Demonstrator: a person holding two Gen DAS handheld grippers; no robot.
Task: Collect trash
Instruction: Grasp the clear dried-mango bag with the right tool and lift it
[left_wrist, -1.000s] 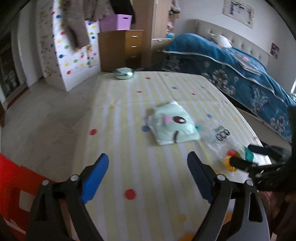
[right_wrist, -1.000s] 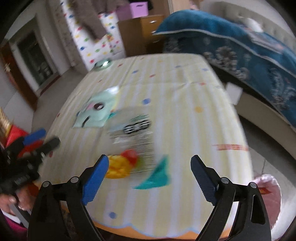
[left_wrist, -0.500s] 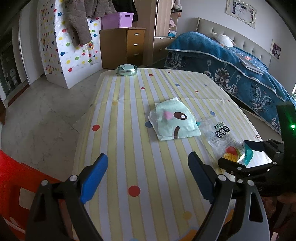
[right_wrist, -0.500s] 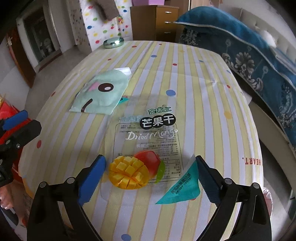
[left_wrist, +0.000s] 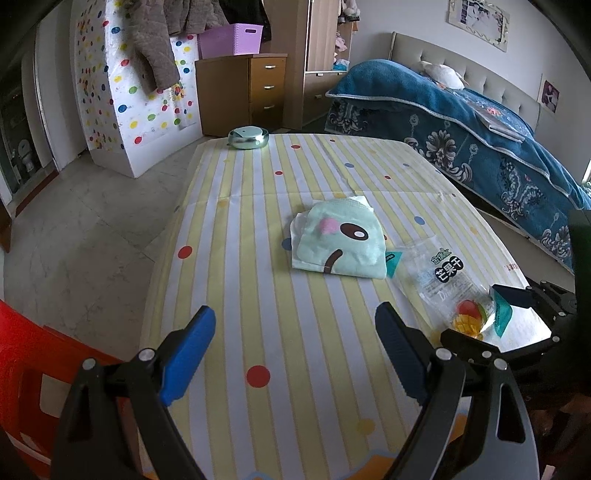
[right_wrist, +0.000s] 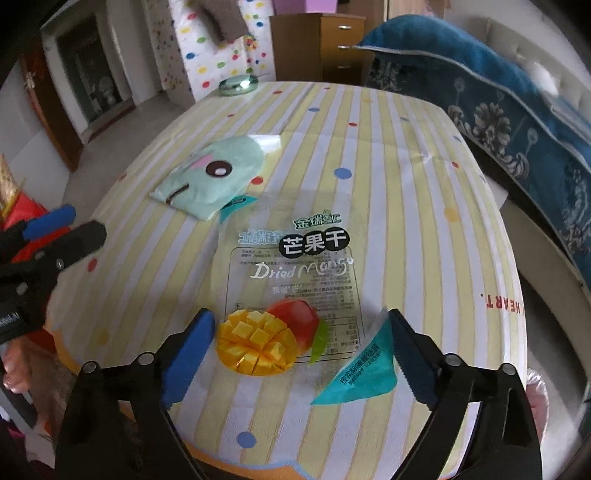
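Note:
A clear dried-mango wrapper (right_wrist: 295, 280) lies flat on the striped tablecloth (right_wrist: 406, 184), its mango picture near the table's front edge. My right gripper (right_wrist: 299, 354) is open, low over the wrapper's near end, one finger on each side of it. A mint-green wipes pack with a cartoon face (right_wrist: 210, 177) lies just behind the wrapper. In the left wrist view the pack (left_wrist: 338, 240) is mid-table and the wrapper (left_wrist: 447, 280) is to its right. My left gripper (left_wrist: 295, 354) is open and empty above the near part of the table.
A small round green tin (left_wrist: 247, 137) sits at the table's far edge. A red plastic chair (left_wrist: 22, 354) stands at the left. A bed with a blue cover (left_wrist: 461, 122) runs along the right side. A wooden drawer unit (left_wrist: 240, 92) stands behind the table.
My right gripper has moved forward and down over the mango wrapper, which now lies between its fingers. My left gripper has steadied and hardly shifted.

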